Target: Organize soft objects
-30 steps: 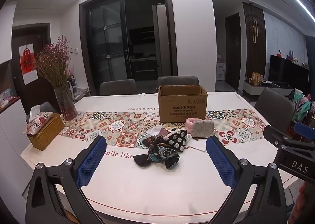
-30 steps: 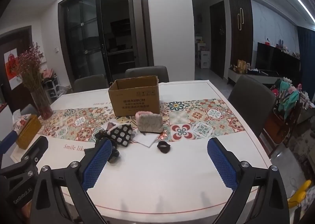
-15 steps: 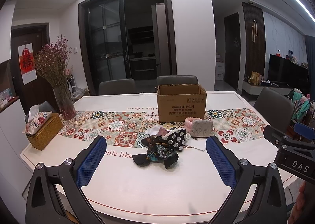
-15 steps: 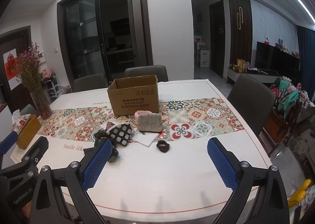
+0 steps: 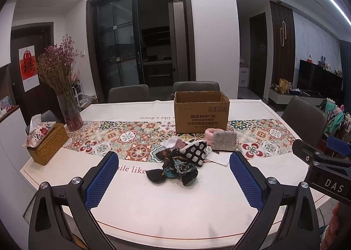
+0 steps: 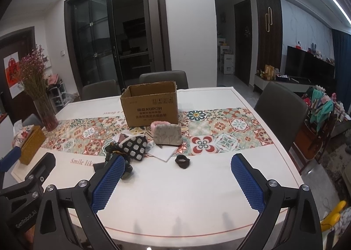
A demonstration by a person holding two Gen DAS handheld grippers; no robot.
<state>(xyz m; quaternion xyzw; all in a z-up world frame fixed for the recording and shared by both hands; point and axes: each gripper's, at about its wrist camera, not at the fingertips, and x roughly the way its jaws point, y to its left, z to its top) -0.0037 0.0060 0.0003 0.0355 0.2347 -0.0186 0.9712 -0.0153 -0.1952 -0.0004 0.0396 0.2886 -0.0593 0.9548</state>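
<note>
Your table [image 5: 175, 206] fills both views, white with a tiled runner [image 5: 131, 138] across it. Beyond the runner's middle stands an open box [image 5: 200, 115]. Just in front lies the pile [image 5: 182, 160] of soft things, with a small black ring [image 6: 182, 161] apart. Your left gripper [image 5: 173, 167] and right gripper [image 6: 176, 169] hover spread wide, holding nothing.
</note>
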